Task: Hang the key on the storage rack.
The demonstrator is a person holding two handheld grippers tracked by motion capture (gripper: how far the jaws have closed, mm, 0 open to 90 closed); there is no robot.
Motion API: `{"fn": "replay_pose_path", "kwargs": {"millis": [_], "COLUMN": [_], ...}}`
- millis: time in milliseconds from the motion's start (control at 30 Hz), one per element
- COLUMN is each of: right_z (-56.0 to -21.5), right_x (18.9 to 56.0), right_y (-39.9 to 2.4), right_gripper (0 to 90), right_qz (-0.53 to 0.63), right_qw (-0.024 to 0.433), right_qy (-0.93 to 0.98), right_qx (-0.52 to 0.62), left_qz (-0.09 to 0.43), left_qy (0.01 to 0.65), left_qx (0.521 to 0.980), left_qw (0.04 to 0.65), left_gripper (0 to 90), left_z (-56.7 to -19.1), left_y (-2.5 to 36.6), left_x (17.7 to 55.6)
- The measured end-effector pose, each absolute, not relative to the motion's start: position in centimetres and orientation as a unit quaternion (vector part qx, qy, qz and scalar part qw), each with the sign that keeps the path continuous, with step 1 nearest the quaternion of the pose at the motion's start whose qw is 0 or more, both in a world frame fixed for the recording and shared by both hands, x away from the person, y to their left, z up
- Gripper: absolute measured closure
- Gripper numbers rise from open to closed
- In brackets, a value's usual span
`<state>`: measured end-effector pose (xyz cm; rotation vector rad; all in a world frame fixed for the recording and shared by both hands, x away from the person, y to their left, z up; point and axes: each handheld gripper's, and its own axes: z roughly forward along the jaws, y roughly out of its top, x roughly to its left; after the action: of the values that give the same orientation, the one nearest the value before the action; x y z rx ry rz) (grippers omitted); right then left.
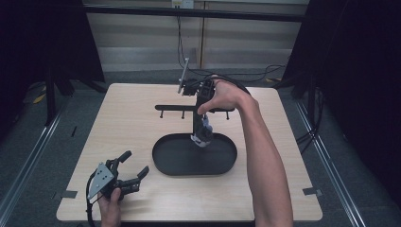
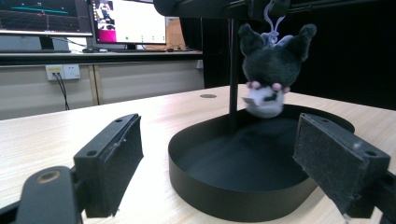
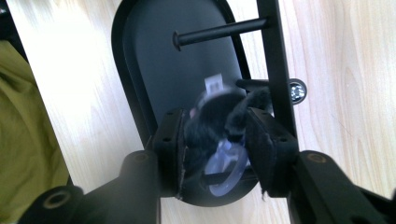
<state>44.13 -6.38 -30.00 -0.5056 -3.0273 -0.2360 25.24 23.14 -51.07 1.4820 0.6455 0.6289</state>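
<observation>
A dark plush toy [image 1: 203, 135] with a white face hangs over the black oval tray [image 1: 165, 163] of a stand, close beside its upright post [image 1: 195, 120]. My right gripper [image 1: 204, 125] points down from above and is shut on the plush toy [image 3: 212, 123], whose pale purple loop [image 3: 226, 170] shows between the jaws. The stand's crossbar [image 3: 275, 56] and one peg [image 3: 219, 31] lie just beyond. My left gripper [image 1: 135, 164] rests open on the table at the front left, aimed at the tray [image 2: 233, 196] and the plush toy [image 2: 271, 70].
The wooden table [image 1: 118, 123] has bare room left of the stand. Cables [image 1: 246, 73] trail over the floor past the far edge. Monitors [image 2: 126, 21] stand on a desk behind. An olive cloth [image 3: 23, 121] lies beyond the table's edge in the right gripper view.
</observation>
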Motion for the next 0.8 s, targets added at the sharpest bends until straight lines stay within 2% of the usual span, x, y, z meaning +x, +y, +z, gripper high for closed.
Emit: {"fn": "replay_pose_path", "kwargs": {"millis": [200,367,500,533,700,800], "right_z": [-29.2,-28.8,-28.9,-28.9,-28.9,-28.9], "right_x": [43.1,41.5,40.6,40.2,39.0,38.2], "right_y": [-6.7,-7.3,-7.8,-8.1,-8.7,-9.1], "right_gripper": [54.6,43.8,39.1,35.0,32.6,27.6], "right_qz": [-0.100,-0.127,-0.151,-0.170,-0.205,-0.221], "right_qw": [0.020,0.005,-0.006,-0.010,-0.014,-0.011], "right_qy": [-0.981,-0.977,-0.973,-0.967,-0.957,-0.953], "right_qx": [-0.166,-0.170,-0.176,-0.189,-0.204,-0.206], "left_qz": [0.276,0.276,0.277,0.277,0.277,0.276], "left_qy": [0.283,0.283,0.282,0.282,0.282,0.282], "left_qx": [0.652,0.653,0.655,0.654,0.654,0.655], "left_qw": [0.647,0.646,0.645,0.645,0.645,0.645], "left_gripper": [15.3,15.2,15.3,15.2,15.2,15.2], "left_z": [-51.1,-51.1,-51.1,-51.1,-51.1,-51.1], "left_y": [23.1,23.2,23.2,23.2,23.2,23.2], "left_x": [25.2,25.2,25.2,25.2,25.2,25.2]}}
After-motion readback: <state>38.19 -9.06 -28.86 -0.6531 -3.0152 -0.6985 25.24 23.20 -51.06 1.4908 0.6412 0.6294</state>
